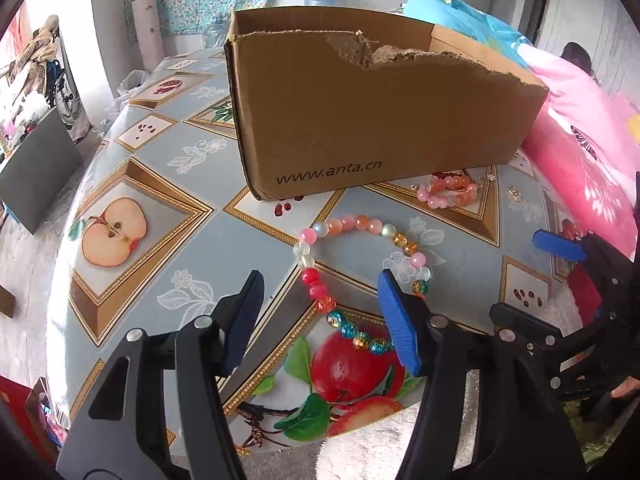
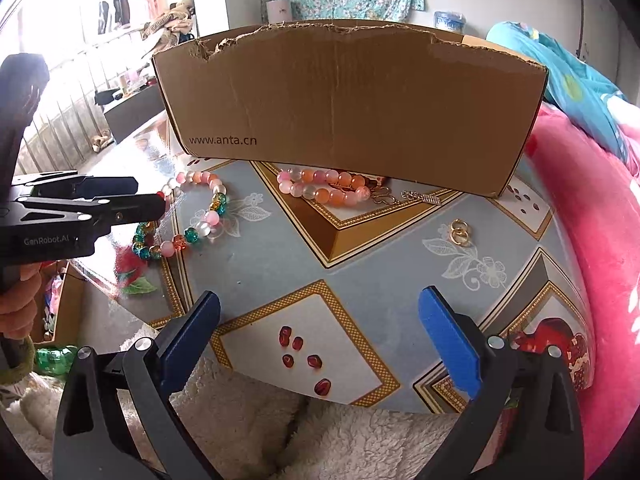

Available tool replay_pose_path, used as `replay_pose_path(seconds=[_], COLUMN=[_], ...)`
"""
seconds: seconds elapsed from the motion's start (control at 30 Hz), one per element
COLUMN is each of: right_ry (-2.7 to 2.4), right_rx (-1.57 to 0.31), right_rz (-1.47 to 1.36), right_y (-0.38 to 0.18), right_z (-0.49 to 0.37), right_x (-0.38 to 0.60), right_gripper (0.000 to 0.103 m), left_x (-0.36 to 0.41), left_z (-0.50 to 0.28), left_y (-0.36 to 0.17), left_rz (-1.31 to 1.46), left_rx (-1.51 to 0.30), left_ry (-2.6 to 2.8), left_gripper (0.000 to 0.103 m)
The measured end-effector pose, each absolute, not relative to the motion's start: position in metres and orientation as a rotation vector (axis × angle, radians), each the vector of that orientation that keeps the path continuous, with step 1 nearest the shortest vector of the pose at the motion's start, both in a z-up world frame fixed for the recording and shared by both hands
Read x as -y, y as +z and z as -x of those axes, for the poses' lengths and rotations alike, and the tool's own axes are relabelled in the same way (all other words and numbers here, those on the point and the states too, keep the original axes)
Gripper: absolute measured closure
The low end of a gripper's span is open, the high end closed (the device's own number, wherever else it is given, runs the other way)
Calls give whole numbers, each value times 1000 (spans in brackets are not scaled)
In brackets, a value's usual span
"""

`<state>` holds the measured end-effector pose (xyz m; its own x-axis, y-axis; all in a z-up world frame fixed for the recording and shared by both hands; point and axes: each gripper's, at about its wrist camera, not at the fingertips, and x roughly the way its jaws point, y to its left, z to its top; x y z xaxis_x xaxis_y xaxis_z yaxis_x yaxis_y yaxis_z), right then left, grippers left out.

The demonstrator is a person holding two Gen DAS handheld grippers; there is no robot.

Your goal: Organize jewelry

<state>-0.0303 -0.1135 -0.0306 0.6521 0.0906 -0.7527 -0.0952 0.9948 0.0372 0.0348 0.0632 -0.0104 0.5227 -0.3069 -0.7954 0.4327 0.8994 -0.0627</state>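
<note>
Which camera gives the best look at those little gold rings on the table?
The right wrist view. The gold rings lie unobstructed on the grey-blue tablecloth, distinct as linked loops. In the left wrist view they are only a tiny glint near the table's right edge, too small to make out.

The cardboard box (image 2: 352, 104) hid its own inside behind its torn front wall, and its bottom edge covered the far side of the pink and orange bracelet (image 2: 324, 188). Two small metal pieces (image 2: 404, 198) beside that bracelet were too small to identify. The left gripper (image 2: 152, 196) covered part of the multicoloured bracelet (image 2: 200, 220) in the right wrist view. The hand (image 2: 18, 308) holding it was cut off by the picture's left edge. The desk (image 1: 256, 264) ran under the fingers (image 1: 400, 320) near the bottom.
</note>
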Motion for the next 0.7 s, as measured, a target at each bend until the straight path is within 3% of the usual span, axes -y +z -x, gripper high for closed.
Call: replay_pose_path(seconds=[0.17, 0.5, 0.7], right_ry=[108, 367, 413], right_rx=[-848, -765, -846], right_rz=[-7, -157, -152], right_y=[-31, 1, -1], right_z=[33, 18, -20], right_x=[114, 107, 84], right_gripper=[6, 7, 42], left_x=[-65, -77, -84], left_z=[-40, -28, -20], left_y=[-15, -12, -12], left_rz=[-142, -78, -104], left_rx=[-942, -905, -882], left_ry=[-473, -502, -486], left_gripper=[54, 55, 59])
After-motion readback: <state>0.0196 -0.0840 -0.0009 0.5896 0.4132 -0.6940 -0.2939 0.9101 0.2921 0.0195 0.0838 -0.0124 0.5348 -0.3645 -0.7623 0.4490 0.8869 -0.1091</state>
